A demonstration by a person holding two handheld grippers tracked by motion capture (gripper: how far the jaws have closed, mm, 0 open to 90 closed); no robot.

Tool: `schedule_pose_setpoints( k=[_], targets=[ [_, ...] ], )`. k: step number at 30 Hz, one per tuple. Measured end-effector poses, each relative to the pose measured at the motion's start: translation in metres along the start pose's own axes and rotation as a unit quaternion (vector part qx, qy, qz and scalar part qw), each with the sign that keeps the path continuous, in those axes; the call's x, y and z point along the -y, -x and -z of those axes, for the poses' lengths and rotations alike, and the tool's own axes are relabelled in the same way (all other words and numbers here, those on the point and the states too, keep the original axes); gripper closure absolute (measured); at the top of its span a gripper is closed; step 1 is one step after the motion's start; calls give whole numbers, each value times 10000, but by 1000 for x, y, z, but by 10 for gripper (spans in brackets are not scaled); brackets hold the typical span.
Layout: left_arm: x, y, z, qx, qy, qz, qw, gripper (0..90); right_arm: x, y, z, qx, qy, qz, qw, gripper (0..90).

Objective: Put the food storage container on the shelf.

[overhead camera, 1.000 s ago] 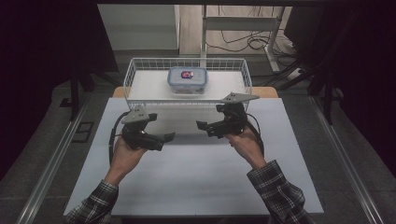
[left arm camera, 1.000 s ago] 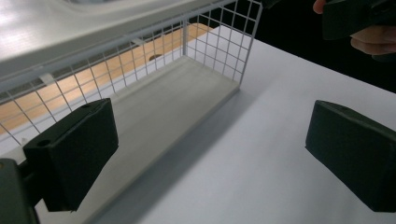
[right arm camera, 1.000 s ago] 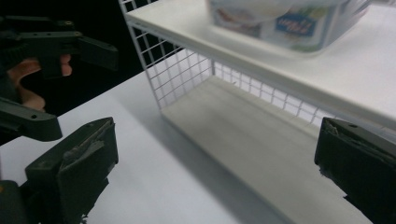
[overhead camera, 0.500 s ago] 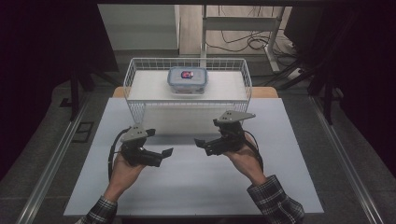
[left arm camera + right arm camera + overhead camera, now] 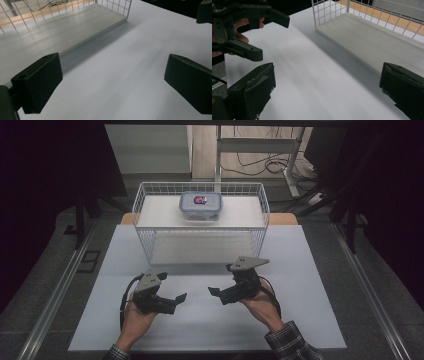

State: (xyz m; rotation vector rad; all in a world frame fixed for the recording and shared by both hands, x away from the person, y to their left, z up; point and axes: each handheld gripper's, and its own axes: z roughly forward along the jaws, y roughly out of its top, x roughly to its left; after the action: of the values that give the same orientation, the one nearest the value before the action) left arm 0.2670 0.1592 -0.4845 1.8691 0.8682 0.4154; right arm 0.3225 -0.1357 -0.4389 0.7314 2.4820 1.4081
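In the high view both tools sit low in the frame over the white counter (image 5: 310,320), pointing at each other: the left tool (image 5: 175,299) at lower left, the right tool (image 5: 216,292) just right of centre. Each has its jaws spread wide with nothing between them, as both gripper views confirm: bare counter lies between the black pads. Neither touches anything.

The box (image 5: 200,205), a clear lidded container with a red label, stands at upper centre, inside the wire basket (image 5: 145,245), toward its far wall and well apart from both tools.

Risks, as I judge them:
- The basket's near wall stands between the tools and the box. A straight reach forward would hit the wires and shove the basket; the tool has to go over the rim
- The box looks wide and smooth-lidded. A grip across it may not span it, and a pinch on one edge could let it tip or slip
- With the tools facing each other this closely, moving both at once could make them collide, or snag a cable (image 5: 123,300)
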Motion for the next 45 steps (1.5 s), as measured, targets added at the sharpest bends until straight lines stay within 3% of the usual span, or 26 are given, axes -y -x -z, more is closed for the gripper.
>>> schedule_pose_setpoints(
  k=[8, 23, 29, 45],
  targets=[
    [20, 6, 3, -54, -286, 74, 9995, 13, 26, -3, 5, 179, -81, -65, 9998, 0],
    [41, 6, 40, -287, -198, 245, 9991, 28, 47, -10, 32, 508, -67, -61, 9987, 0],
    [50, 4, 53, -468, -295, 194, 9983, 30, 58, -11, 43, 686, -103, -38, 9976, 0],
    [75, -10, 94, -981, -386, 271, 9941, 37, 87, 1, 77, 1178, 43, -330, 9925, 0]
  ],
)
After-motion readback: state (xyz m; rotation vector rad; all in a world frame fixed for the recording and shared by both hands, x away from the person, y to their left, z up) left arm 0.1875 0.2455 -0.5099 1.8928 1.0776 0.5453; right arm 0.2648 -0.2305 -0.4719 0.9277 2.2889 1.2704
